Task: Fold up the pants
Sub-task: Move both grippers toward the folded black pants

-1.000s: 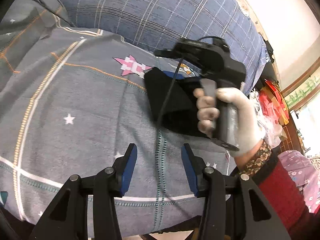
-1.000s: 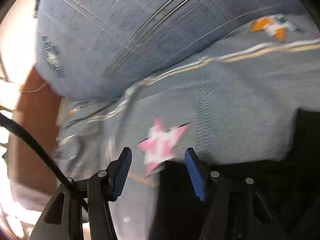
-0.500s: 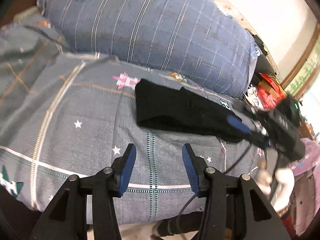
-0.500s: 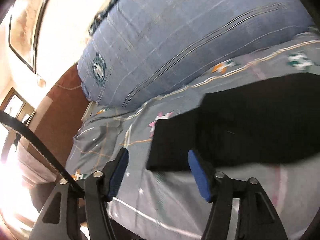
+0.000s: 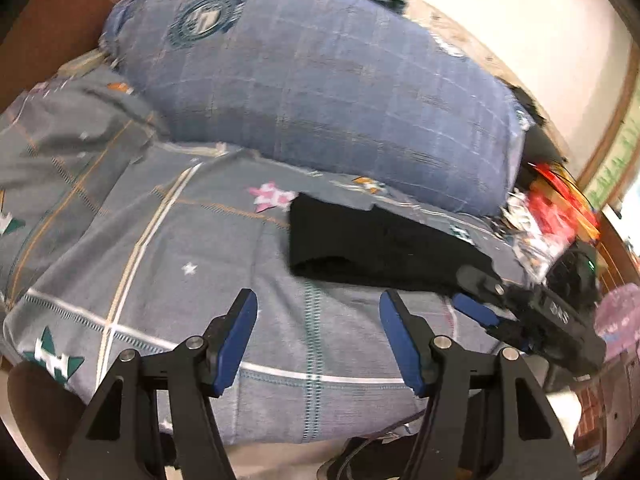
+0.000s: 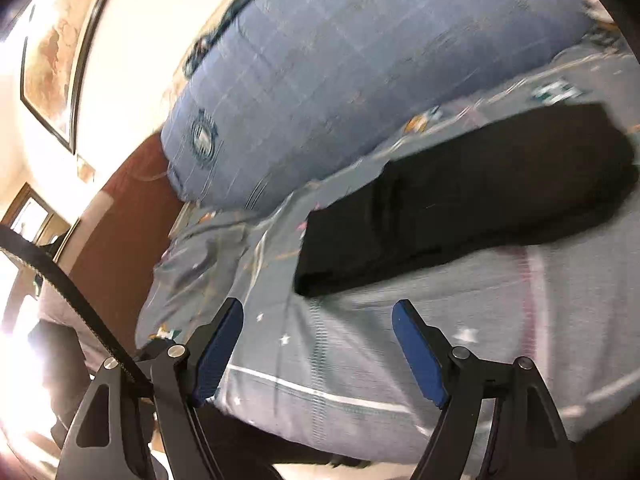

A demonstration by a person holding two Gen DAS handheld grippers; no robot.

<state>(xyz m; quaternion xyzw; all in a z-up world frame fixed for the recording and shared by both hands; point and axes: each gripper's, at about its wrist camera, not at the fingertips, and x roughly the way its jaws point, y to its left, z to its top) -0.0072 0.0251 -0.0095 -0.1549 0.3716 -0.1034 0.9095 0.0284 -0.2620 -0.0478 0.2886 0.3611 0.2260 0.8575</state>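
One grey printed cotton bedsheet, patterned with stars and stripes, lay beneath both sets of fingers. One bulky blue checked quilt roll, soft and rounded, sat beyond the fingertips. One pair of black pants, folded into a flat oblong, lay ahead of both grippers, touching neither. The left gripper and right gripper were each opening, with nothing between their blue-padded jaws.
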